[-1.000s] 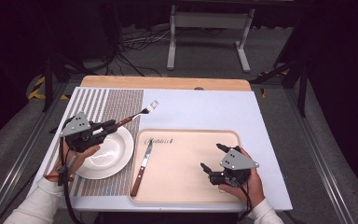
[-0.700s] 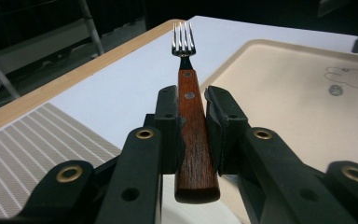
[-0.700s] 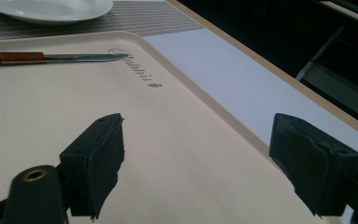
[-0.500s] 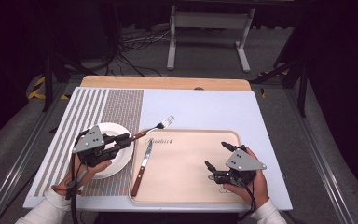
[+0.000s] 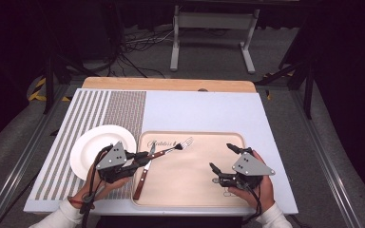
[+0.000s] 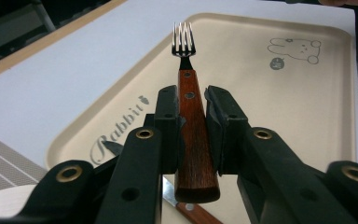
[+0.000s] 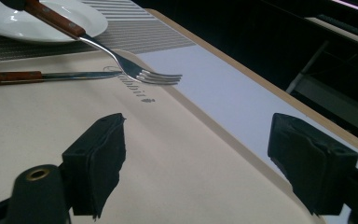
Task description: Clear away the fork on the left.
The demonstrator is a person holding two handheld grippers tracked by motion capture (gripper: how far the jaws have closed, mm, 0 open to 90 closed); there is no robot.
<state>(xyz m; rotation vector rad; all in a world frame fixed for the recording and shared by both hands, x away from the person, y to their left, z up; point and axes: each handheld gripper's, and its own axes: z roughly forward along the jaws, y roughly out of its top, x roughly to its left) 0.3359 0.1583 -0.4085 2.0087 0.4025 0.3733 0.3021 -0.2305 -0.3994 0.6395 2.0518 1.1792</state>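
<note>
The fork (image 6: 185, 70) is clamped by its wooden handle in the left gripper (image 5: 135, 164), tines pointing out over the near-left part of the beige tray (image 5: 195, 190), above the knife (image 5: 144, 172) lying along the tray's left edge. The left hand (image 5: 105, 183) sits low beside the white plate (image 5: 88, 147). The right gripper (image 5: 221, 164), held over the tray's right side, has its jaws spread wide with nothing between them.

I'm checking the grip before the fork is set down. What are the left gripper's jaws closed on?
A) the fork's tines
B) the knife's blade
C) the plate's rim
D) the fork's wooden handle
D: in the left gripper view, the left gripper clamps the fork by its wooden handle, tines pointing out over the tray.
</note>
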